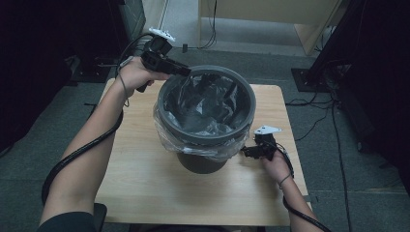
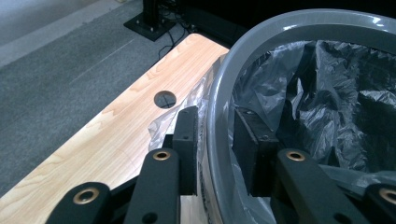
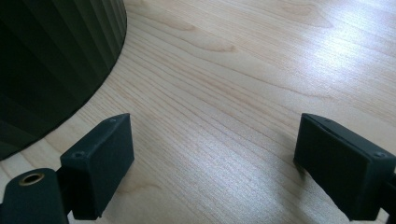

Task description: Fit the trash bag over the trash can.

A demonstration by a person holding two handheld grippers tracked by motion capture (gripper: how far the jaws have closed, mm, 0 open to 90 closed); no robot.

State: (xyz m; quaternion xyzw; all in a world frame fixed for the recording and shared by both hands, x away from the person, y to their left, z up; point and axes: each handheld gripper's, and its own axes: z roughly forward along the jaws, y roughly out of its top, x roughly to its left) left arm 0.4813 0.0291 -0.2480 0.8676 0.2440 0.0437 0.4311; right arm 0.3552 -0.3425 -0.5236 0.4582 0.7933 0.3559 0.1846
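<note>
A grey bin stands in the middle of a wooden table. A crumpled plastic liner fills it, and clear plastic hangs over its rim. My left gripper is at the bin's far left rim. In the left gripper view its jaws straddle that rim, one pad outside and one inside against the liner, with a little slack; I read the left gripper as open. My right gripper sits low by the bin's right side. It stands wide open over bare wood, beside the bin's dark ribbed wall.
The table top has a round cable hole near the left gripper. Grey carpet surrounds the table. Dark stands and cables lie on the floor at the right, and a pale desk stands behind.
</note>
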